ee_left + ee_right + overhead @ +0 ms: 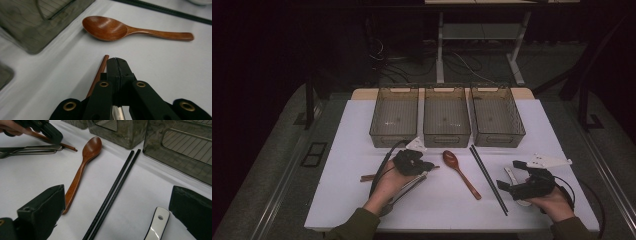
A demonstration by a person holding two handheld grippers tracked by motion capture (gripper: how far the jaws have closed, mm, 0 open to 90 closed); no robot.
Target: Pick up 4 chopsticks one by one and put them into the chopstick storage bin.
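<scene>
My left gripper point(428, 166) point(117, 60) is shut, its jaws pressed together just above the white mat and pointing at a brown wooden spoon point(459, 172) point(107, 27). A brown chopstick point(98, 72) point(67, 146) lies along its left side, and a metal utensil point(409, 186) point(30, 150) lies under the hand. I cannot tell whether either touches the jaws. My right gripper point(510, 175) point(117, 205) stands open at the front right, jaws wide on either side of a white ceramic spoon point(157, 225). Between the two spoons lies a pair of black chopsticks point(488, 179) point(115, 190).
Three smoky see-through bins point(394, 137) point(446, 137) point(498, 137) stand side by side at the back of the white mat point(357, 145), with nothing in them. Beyond the table are a desk frame and cables on the floor.
</scene>
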